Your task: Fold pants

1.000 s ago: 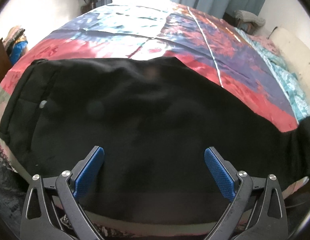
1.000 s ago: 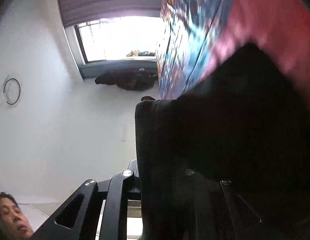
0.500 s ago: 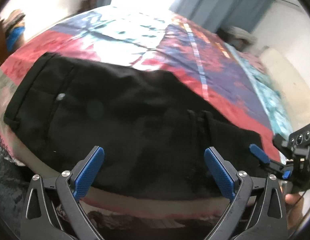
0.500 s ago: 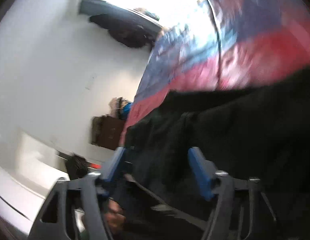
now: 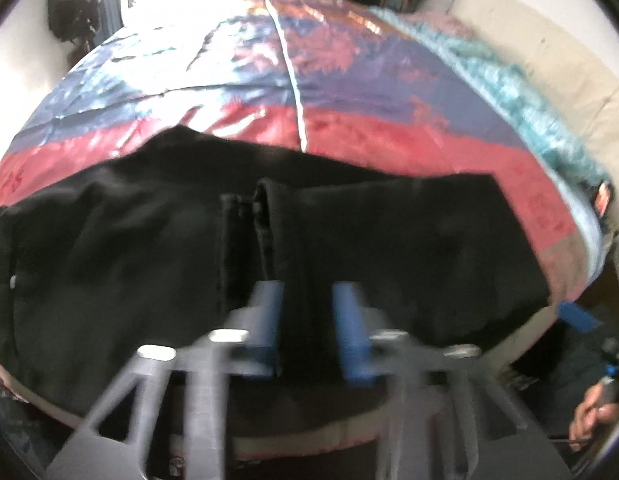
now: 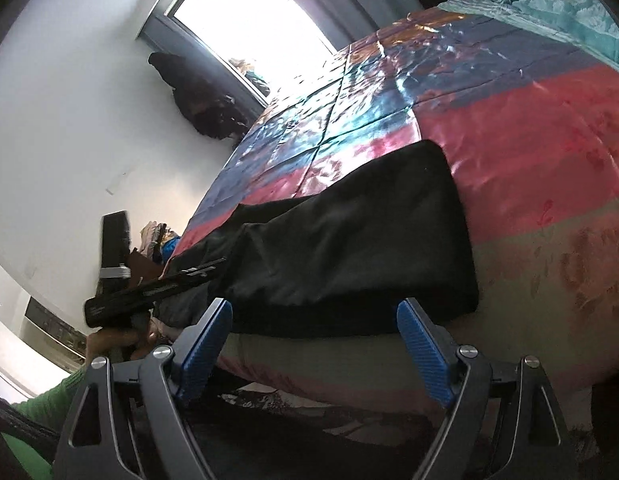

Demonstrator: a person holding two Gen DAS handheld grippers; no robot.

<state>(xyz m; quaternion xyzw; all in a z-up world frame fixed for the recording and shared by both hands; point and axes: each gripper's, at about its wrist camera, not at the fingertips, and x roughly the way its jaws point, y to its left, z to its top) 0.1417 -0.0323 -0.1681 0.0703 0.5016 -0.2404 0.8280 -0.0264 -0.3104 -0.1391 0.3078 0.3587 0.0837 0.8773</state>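
Black pants (image 5: 129,248) lie across the near edge of the bed, with the leg part folded back so its hem (image 5: 269,208) rests near the middle. My left gripper (image 5: 309,320) hovers over the near edge of the pants, its blue pads (image 5: 265,320) close together with a narrow gap; the view is blurred. In the right wrist view the folded leg (image 6: 349,248) lies flat on the bed. My right gripper (image 6: 313,344) is open and empty, just off the bed edge below the fold.
A shiny red, blue and teal quilt (image 5: 349,92) covers the bed (image 6: 549,280). A window (image 6: 249,28) and a dark bag (image 6: 205,100) are at the far wall. A cream cushion (image 5: 549,80) lies at the right. The left gripper's body (image 6: 149,288) shows at left.
My right gripper let go of the pant leg and pulled back off the bed edge. My left gripper's jaws narrowed from wide open and moved right, toward the folded hem.
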